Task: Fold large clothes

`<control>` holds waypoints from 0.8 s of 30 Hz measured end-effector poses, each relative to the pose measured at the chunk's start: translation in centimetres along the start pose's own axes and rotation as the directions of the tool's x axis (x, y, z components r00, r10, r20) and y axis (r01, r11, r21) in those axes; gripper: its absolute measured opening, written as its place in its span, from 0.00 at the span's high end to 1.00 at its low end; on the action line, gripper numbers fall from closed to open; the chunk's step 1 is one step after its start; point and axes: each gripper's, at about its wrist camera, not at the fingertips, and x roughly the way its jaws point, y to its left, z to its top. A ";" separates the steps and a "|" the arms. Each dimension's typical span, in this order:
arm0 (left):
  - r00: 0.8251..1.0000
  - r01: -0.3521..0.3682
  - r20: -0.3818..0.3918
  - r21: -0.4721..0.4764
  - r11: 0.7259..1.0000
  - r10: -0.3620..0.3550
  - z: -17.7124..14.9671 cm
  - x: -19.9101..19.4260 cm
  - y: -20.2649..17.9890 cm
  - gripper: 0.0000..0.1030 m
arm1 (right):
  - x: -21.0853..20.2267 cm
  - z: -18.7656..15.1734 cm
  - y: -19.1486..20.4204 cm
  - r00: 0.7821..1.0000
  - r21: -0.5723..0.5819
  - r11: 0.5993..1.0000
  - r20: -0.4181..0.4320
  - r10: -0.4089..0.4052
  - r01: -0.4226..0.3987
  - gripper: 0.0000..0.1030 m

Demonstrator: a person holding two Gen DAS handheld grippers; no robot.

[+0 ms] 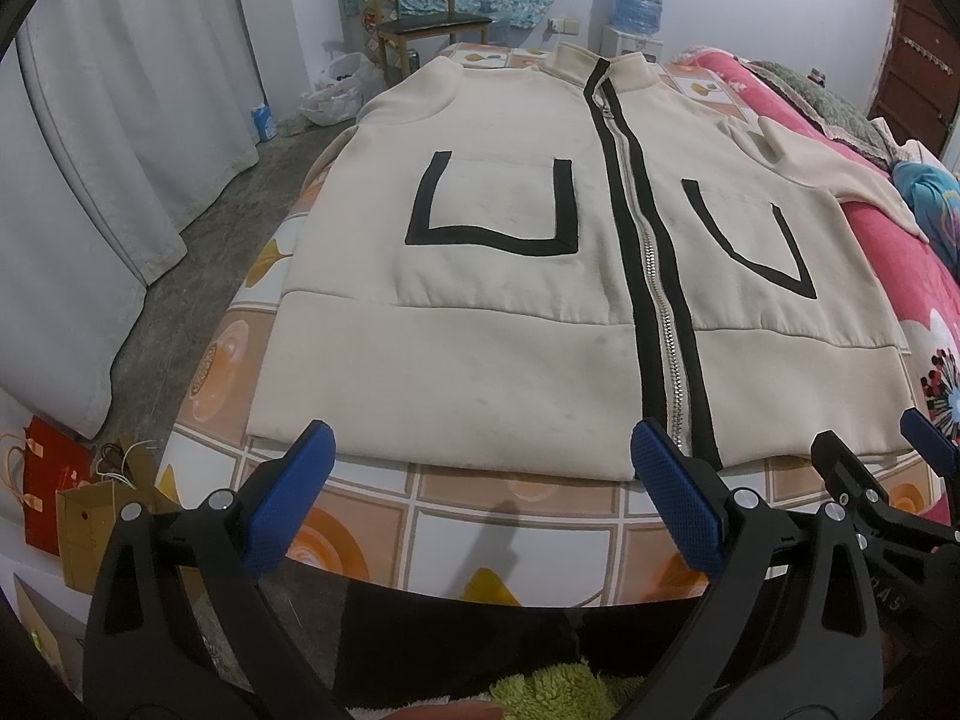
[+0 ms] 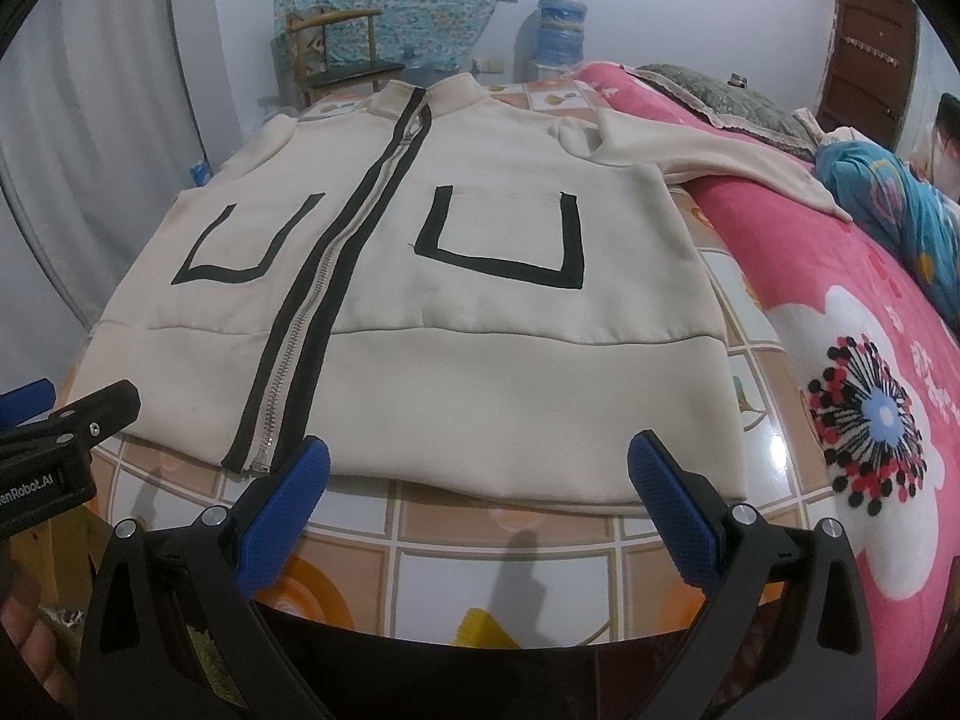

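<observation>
At the far left, a white curtain and paper bags on the floor are seen beside the patterned table. On that table a cream jacket is laid flat, front up and zipped, with its collar at the far end and its hem nearest the grippers. Its long axis, marked by the black-edged zipper, is thus run straight away from both tools.

The left gripper is held just short of the hem, jaws spread wide, and nothing is held between them. It is lined up with the half of the hem left of the zipper. One sleeve cannot be seen clearly on this side; it is taken to be hanging over the table edge.

Further right, the right gripper is held in the same way, wide open and empty, facing the hem right of the zipper. The other sleeve is stretched out to the right onto a pink blanket.

No fold appears to have been made yet. Each hem corner is judged to be nearer to the gripper on its own side, so a two-handed fold from hem toward collar would be favoured, while the outstretched sleeve is better reached by the right gripper.
</observation>
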 end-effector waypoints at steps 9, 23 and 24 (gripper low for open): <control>1.000 0.000 0.000 0.000 1.000 0.000 0.0 0.0 0.0 0.07 | 0.0 0.1 0.1 1.000 -0.003 1.000 0.001 -0.003 0.003 0.06; 1.000 -0.001 -0.005 -0.002 1.000 0.001 -0.1 0.0 0.3 0.07 | 0.0 0.1 0.3 1.000 -0.007 1.000 -0.001 -0.004 0.004 0.06; 1.000 -0.002 -0.006 -0.003 1.000 0.002 -0.1 0.1 0.4 0.07 | 0.1 0.1 0.3 1.000 -0.008 1.000 -0.002 -0.004 0.004 0.06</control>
